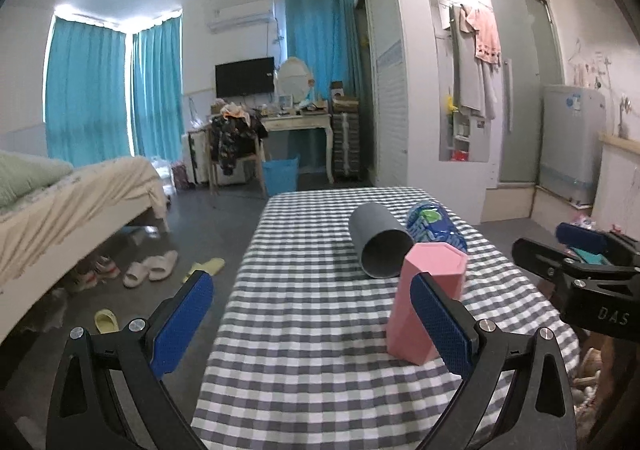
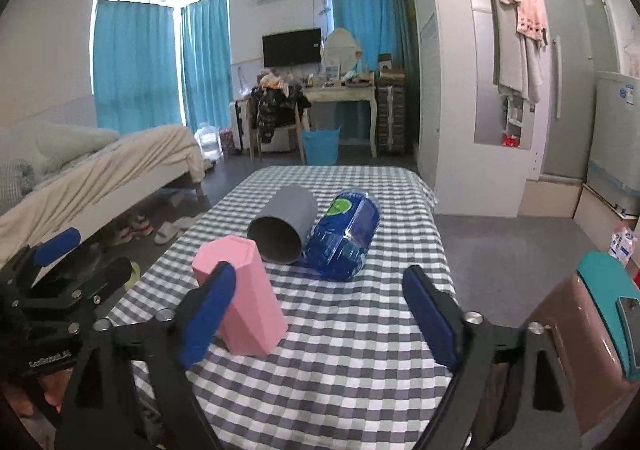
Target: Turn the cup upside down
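Observation:
A pink hexagonal cup [image 1: 430, 298] stands on the checked tablecloth [image 1: 312, 330], its flat closed end up; it also shows in the right wrist view [image 2: 244, 298]. A grey cup [image 1: 380, 246] lies on its side behind it, open mouth toward me, also in the right wrist view [image 2: 282, 230]. My left gripper [image 1: 312, 326] is open and empty, its right pad just in front of the pink cup. My right gripper [image 2: 320, 314] is open and empty, its left pad in front of the pink cup. Each gripper shows at the edge of the other's view.
A blue plastic bottle [image 1: 434, 226] lies on its side beside the grey cup, also in the right wrist view [image 2: 346, 236]. A bed [image 1: 72, 210] stands to the left, with slippers [image 1: 150, 268] on the floor. A teal and brown object [image 2: 592, 330] is at the right.

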The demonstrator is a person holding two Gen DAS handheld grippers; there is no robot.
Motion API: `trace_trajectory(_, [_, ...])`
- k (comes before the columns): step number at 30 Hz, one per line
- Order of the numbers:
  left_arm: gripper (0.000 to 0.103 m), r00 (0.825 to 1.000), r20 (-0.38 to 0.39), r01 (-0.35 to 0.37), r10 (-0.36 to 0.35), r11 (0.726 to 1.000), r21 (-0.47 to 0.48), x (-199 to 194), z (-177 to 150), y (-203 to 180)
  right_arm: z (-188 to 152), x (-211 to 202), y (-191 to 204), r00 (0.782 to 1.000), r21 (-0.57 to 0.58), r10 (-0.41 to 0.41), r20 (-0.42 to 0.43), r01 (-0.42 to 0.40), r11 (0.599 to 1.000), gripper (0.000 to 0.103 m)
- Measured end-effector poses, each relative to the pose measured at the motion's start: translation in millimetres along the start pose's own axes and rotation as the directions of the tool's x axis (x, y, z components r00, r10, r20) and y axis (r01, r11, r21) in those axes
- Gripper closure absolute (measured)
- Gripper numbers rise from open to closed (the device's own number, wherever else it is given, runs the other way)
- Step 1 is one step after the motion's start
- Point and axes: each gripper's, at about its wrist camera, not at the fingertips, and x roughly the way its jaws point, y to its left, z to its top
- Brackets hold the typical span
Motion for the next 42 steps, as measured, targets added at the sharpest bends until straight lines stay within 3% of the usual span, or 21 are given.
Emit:
trace_trajectory(15, [0.0, 1.0, -0.016, 0.002, -0.003, 0.999, -0.037, 7, -2, 5, -4, 15, -1, 0.999, 0.016, -0.043, -0.032, 0.043, 0.999, 0.002])
trace_trajectory(42, [0.0, 1.0, -0.028, -0.007, 0.005, 0.998, -0.068, 8, -5, 9, -7, 14, -4, 0.998, 0.015, -0.056, -0.021, 0.056, 0.998, 0.002])
